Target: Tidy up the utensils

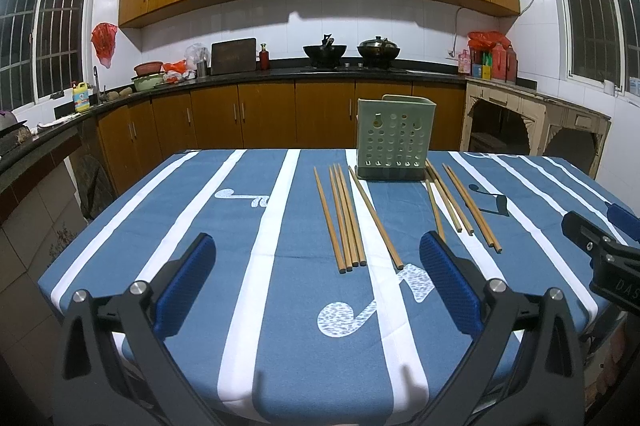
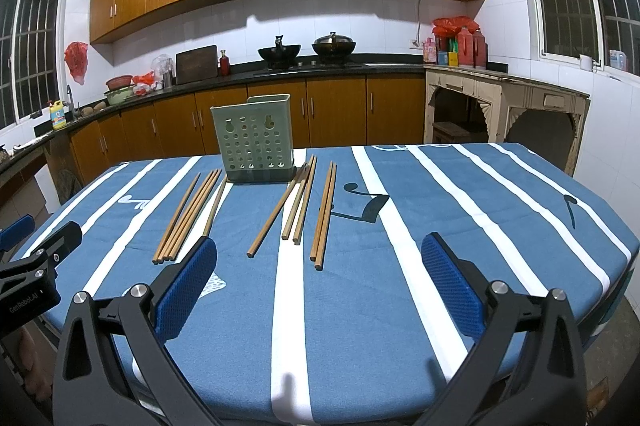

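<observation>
Several wooden chopsticks lie flat on the blue-and-white striped tablecloth (image 1: pixel 256 266), in a left group (image 1: pixel 346 218) (image 2: pixel 188 216) and a right group (image 1: pixel 460 204) (image 2: pixel 304 204). Behind them stands an upright pale green perforated utensil holder (image 1: pixel 392 138) (image 2: pixel 254 138), which looks empty. My left gripper (image 1: pixel 318 250) hovers open over the near table edge, short of the left group. My right gripper (image 2: pixel 320 252) is open too, just short of the right group. Each gripper shows at the side of the other's view, the right gripper (image 1: pixel 596 238) and the left gripper (image 2: pixel 36 246).
The table's near edge lies close below both grippers. Beyond the table runs a dark kitchen counter (image 1: pixel 280 74) with woks, a cutting board and bottles, wooden cabinets under it. A worn cream sideboard (image 2: pixel 504 106) stands at the right.
</observation>
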Available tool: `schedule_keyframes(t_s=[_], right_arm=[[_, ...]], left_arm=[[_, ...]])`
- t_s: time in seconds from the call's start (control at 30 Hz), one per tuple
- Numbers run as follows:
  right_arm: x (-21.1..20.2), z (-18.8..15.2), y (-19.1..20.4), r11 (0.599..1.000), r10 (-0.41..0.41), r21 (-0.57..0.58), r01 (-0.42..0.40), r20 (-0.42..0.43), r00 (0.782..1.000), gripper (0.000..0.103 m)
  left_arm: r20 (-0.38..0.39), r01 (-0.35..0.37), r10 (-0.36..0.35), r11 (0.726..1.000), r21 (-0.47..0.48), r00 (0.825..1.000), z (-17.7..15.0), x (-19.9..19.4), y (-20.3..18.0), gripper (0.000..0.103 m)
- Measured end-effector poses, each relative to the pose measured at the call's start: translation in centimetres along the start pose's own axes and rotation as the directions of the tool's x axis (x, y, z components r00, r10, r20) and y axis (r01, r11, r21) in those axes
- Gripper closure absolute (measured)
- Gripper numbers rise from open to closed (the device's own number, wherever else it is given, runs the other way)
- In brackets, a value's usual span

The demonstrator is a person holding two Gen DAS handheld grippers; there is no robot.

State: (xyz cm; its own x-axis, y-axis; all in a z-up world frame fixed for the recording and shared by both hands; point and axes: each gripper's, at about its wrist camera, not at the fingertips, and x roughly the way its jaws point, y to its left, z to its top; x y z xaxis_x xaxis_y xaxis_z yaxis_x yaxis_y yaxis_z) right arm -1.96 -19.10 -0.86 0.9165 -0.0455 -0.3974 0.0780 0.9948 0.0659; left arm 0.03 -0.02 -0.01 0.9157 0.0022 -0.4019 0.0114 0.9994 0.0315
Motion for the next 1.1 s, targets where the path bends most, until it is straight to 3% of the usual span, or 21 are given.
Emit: schedule_keyframes(t_s=[1.1], right_arm=[[1.0,-0.1,-0.5,1.000,-0.003,0.006,0.003,-0.023,1.000,0.002]], left_arm=[[-0.034,0.005,-0.005,1.000,-0.013,0.999,-1.7,1.8,-0.9,0.004]])
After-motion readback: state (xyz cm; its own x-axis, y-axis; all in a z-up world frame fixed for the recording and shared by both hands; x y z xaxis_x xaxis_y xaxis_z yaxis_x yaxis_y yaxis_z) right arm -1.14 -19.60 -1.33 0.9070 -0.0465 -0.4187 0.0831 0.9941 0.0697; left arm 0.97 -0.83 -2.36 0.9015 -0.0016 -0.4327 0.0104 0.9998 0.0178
